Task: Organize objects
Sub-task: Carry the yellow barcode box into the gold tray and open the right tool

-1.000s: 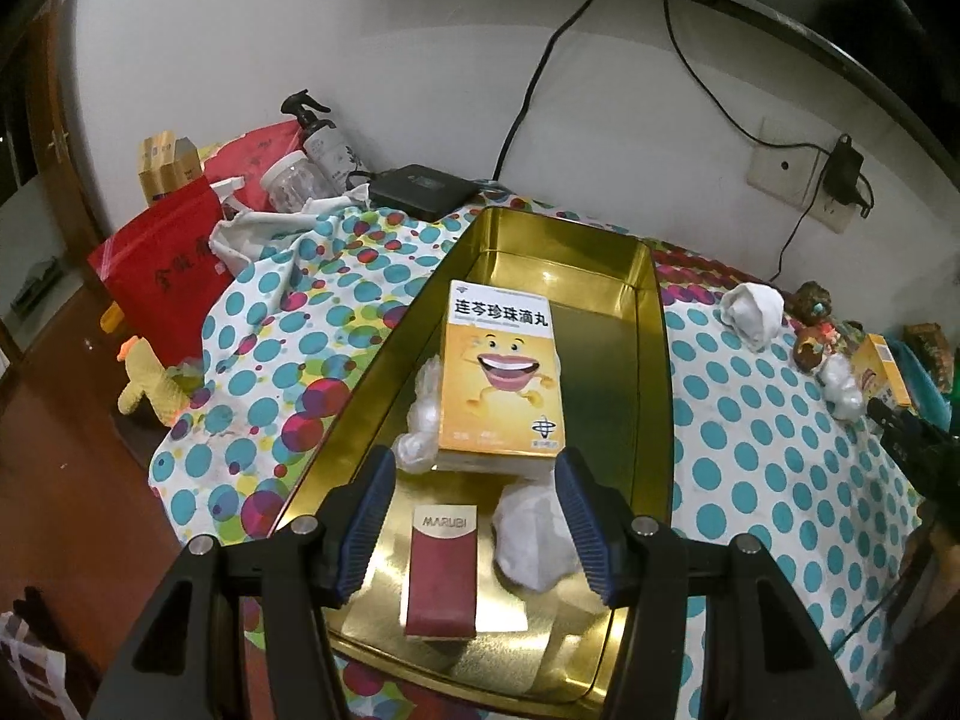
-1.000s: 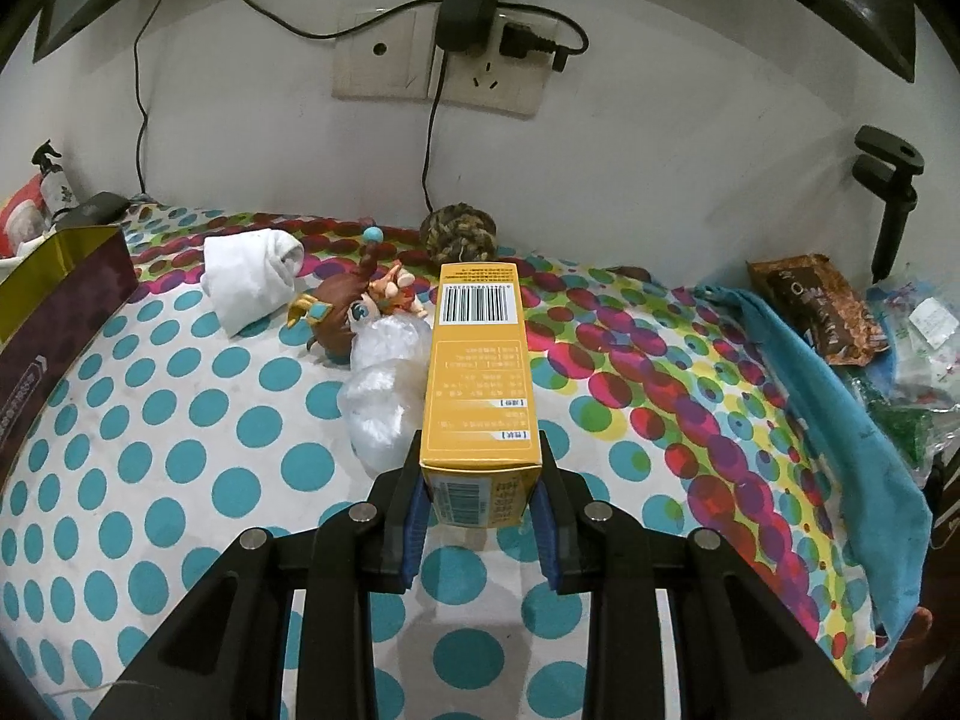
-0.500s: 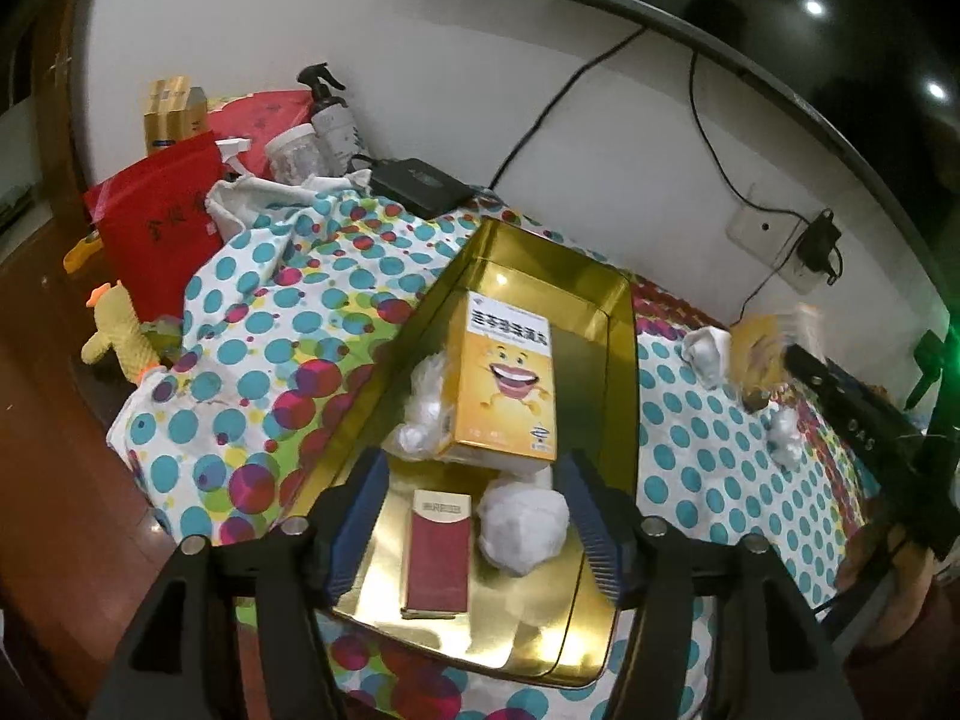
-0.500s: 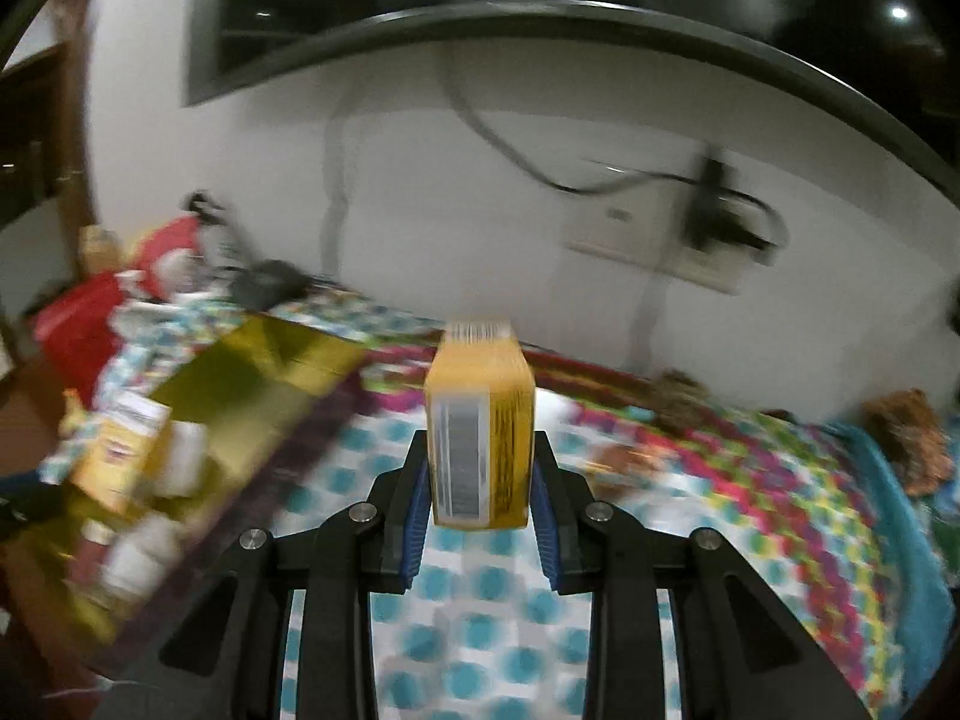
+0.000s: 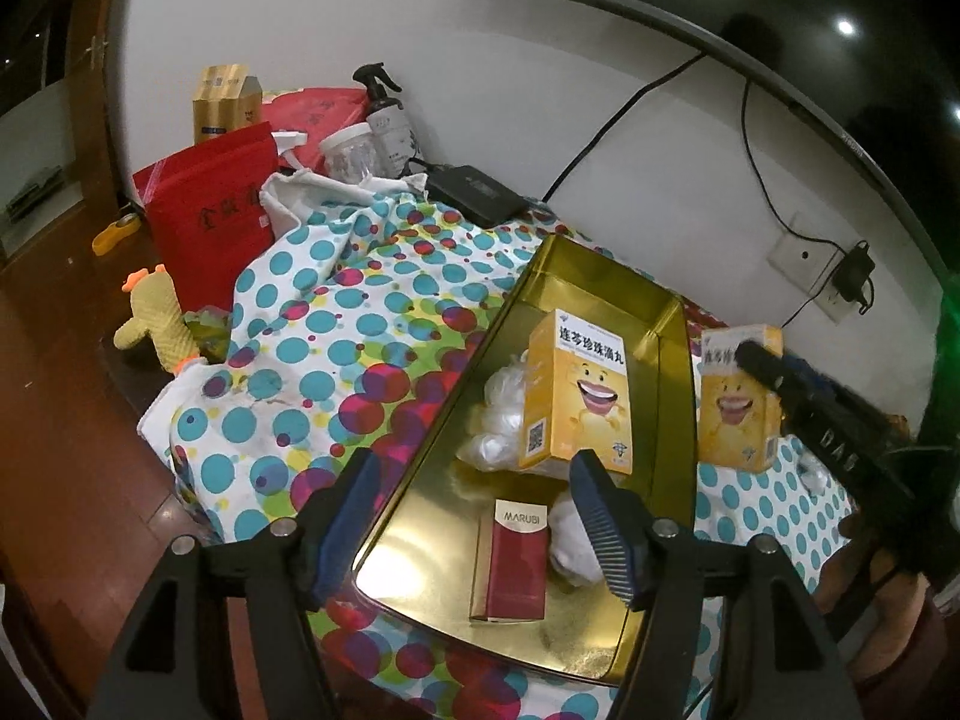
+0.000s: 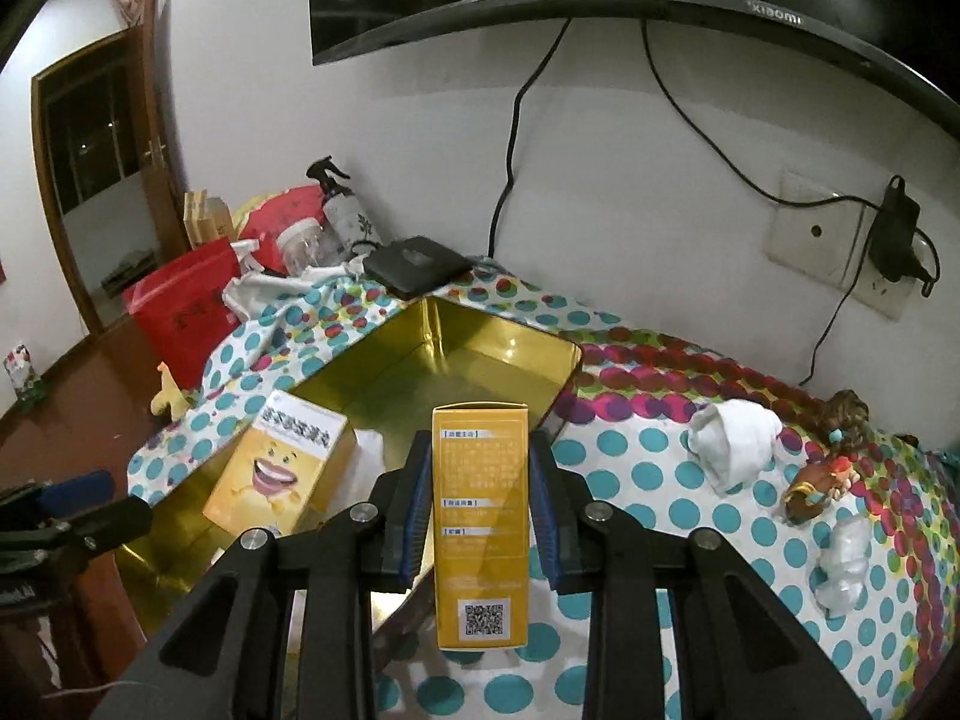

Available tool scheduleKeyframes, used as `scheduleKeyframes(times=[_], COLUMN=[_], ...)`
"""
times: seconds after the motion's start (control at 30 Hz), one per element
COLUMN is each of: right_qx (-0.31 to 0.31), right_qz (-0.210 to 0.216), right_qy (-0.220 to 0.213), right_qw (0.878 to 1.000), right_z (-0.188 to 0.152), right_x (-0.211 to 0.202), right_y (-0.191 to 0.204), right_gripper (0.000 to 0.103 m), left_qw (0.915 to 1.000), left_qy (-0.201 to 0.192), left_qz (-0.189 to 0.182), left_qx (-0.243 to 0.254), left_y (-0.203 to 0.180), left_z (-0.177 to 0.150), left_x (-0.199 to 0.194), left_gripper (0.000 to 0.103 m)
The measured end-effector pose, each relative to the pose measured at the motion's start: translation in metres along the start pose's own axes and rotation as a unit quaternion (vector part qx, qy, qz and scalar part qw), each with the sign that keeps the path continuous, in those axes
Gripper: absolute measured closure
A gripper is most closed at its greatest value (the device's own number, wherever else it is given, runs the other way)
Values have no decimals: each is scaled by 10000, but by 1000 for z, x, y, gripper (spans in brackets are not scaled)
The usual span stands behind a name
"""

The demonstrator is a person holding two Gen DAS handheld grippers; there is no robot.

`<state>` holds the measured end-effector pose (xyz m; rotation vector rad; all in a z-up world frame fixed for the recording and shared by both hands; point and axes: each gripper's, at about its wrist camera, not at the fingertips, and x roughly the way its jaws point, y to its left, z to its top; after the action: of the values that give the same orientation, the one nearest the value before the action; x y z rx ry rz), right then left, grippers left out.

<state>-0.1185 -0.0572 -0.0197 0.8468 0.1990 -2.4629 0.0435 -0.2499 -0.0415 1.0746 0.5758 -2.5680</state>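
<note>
A gold tin tray lies on the dotted cloth. It holds a yellow smiling-face box, a red MARUBI box and crumpled white plastic. My left gripper hovers over the tray's near end. Its jaws are opening and nothing is gripped between them. My right gripper is shut on a second yellow box, held upright above the tray's right rim. In the left wrist view that held box hangs just right of the tray.
Right of the tray lie a rolled white cloth, a small doll and a plastic wad. Behind the tray sit a black box, a spray bottle, a jar and a red bag. A yellow duck toy stands at the left.
My right gripper lifted the yellow box off the cloth and swung it left to the tray's edge. My left gripper's jaws widened and it drew back from the tray.
</note>
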Motion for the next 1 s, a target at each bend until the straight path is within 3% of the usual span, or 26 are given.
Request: scheduleKeyframes(times=[0.23,0.4,0.73,0.77,0.8,0.87,1.0], right_qx=[-81,-192,-156,-217,-272,-306,-184], right_qz=[237,358,480,363,256,105,-122], right_qy=[-268,28,201,112,20,-199,-342], right_qw=[9993,9992,9985,9990,9993,9993,9992], right_z=[17,10,-9,-10,-12,-14,-16], right_x=[-3,19,22,20,18,11,0], right_y=[19,42,36,35,34,28,5], right_gripper=[75,75,71,62,43,28,28], left_qw=[10000,9999,9997,9997,9997,9996,9992], left_qy=[89,107,237,231,215,202,236], left_qz=[28,17,-26,-69,-92,-107,-190], left_qx=[34,12,38,61,92,175,268], left_y=[-1,2,-4,-7,-10,-16,-28], left_z=[-1,0,-1,-1,-2,-3,-4], left_x=[5,6,9,8,7,7,8], left_gripper=[35,35,35,35,35,35,35])
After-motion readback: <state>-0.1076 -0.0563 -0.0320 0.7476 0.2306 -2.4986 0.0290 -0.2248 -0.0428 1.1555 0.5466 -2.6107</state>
